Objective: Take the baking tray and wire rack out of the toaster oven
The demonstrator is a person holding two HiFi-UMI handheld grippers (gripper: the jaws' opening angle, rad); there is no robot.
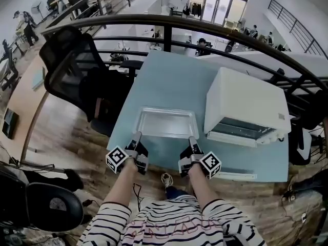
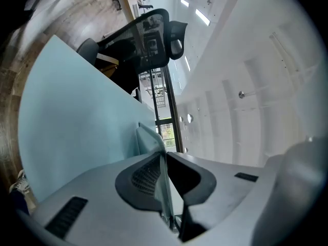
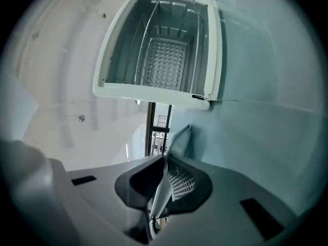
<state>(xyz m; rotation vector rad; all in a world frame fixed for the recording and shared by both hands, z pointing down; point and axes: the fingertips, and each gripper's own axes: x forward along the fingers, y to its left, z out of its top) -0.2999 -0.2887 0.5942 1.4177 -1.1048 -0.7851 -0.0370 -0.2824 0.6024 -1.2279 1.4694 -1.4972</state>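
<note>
Standing at the near edge of the pale blue table [image 1: 169, 81], a person in a striped top held a gripper in each hand, both pointing away over the tabletop. The left gripper [image 1: 138, 136] had its jaws pinched narrow on the near left rim of the baking tray [image 1: 165, 122]. The right gripper [image 1: 192, 139] was clamped the same way on the near right rim. From each gripper's own view the thin metal edge of the tray ran straight between the ribbed pads, with no gap on either side.

The tray itself was out of the oven, over the table just left of the toaster oven [image 1: 246, 99], its long side running left to right. I could not tell whether it rested on the tabletop or hung just above it.

The white toaster oven sat on the right half of the table with its glass door [image 1: 241, 129] dropped open toward the near side. Inside its cavity the wire rack [image 3: 165, 45] was in place on its rails. A black office chair [image 1: 72, 70] stood off the far left corner of the table, and a dark curved railing [image 1: 169, 22] ran along behind it.
</note>
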